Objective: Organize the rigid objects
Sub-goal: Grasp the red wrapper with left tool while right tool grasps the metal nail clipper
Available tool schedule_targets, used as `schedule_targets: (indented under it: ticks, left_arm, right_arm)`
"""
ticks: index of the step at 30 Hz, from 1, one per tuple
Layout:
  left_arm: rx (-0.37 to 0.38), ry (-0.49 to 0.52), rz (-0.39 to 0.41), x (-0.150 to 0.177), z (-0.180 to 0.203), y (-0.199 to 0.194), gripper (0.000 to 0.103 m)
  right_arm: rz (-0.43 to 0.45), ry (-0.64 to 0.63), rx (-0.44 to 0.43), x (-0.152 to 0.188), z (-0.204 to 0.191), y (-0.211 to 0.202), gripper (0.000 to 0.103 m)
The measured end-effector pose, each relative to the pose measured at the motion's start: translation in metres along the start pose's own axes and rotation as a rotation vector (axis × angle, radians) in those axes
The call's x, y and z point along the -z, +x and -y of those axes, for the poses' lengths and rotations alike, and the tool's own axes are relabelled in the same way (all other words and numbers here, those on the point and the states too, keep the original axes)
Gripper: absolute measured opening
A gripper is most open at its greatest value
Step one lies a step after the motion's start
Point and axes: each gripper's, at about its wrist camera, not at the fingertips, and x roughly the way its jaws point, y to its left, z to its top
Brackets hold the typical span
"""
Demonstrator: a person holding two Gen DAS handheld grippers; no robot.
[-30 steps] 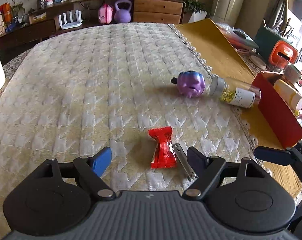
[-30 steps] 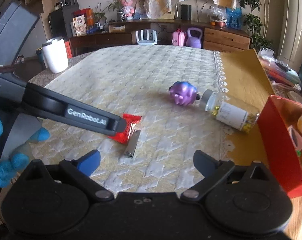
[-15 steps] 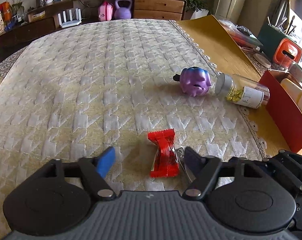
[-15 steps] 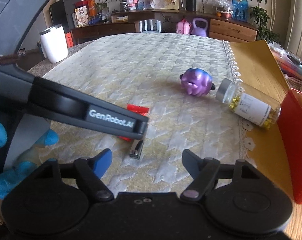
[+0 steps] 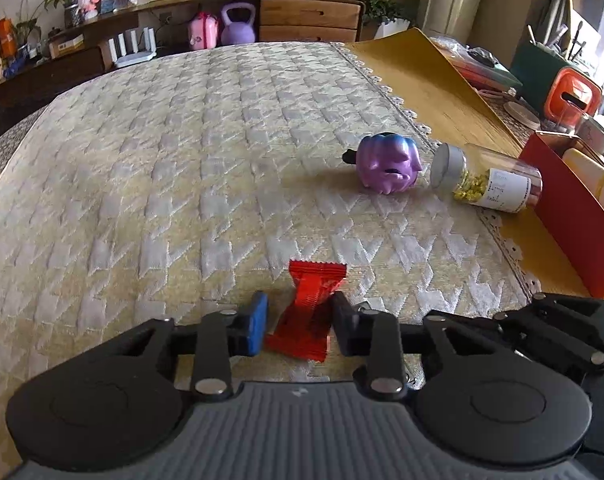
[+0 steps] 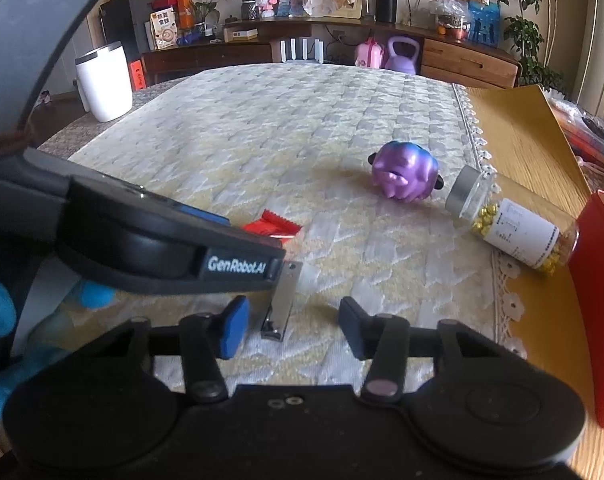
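Red packet (image 5: pixel 308 312) lies flat on the quilted cloth (image 5: pixel 182 160) covering the counter, between the fingers of the left tool (image 5: pixel 298 326). Blue pad (image 5: pixel 256 324) sits just at the packet's left edge, dark pad (image 5: pixel 342 322) at its right edge. Jaws have just been closing on it; firm pinch cannot be confirmed, the packet looks flat and undeformed.

Metal clip (image 6: pixel 282 304) lies on the cloth just right of the packet, its long side pointing away from the camera. It sits between the fingers of the right tool (image 6: pixel 292 328), nearer the blue left pad (image 6: pixel 234 332); a clear gap remains to the dark right pad (image 6: pixel 352 326). Jaws have just been closing, neither pad touching the clip. The left tool's finger crosses the right wrist view just over the clip's far end.

Ahead and right of both tools: purple toy (image 5: pixel 388 168), upright on the cloth near its lace edge. Just right of the toy, a clear jar (image 5: pixel 490 184) lies on its side, grey cap toward the toy, gold bits inside, white label.

Far right: red box (image 5: pixel 574 224), its wall just beyond the jar's base, a yellowish bottle inside. White tumbler (image 6: pixel 104 82) stands at the counter's far left edge.
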Motion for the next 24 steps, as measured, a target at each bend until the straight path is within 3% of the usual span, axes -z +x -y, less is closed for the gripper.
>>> schedule_targets:
  ticks: [8, 10, 24]
  left_arm:
    - [0.009, 0.005, 0.009, 0.001, 0.0, 0.0, 0.023]
    - [0.009, 0.001, 0.012, 0.001, -0.001, 0.0, 0.022]
    - [0.009, -0.01, 0.006, 0.0, 0.004, -0.012, 0.018]
  right_arm:
    - [0.013, -0.033, 0.029, 0.001, -0.003, 0.002, 0.024]
    - [0.016, -0.032, 0.03, 0.001, -0.003, 0.001, 0.011]
    - [0.057, 0.049, 0.068, 0.006, 0.016, -0.031, 0.01]
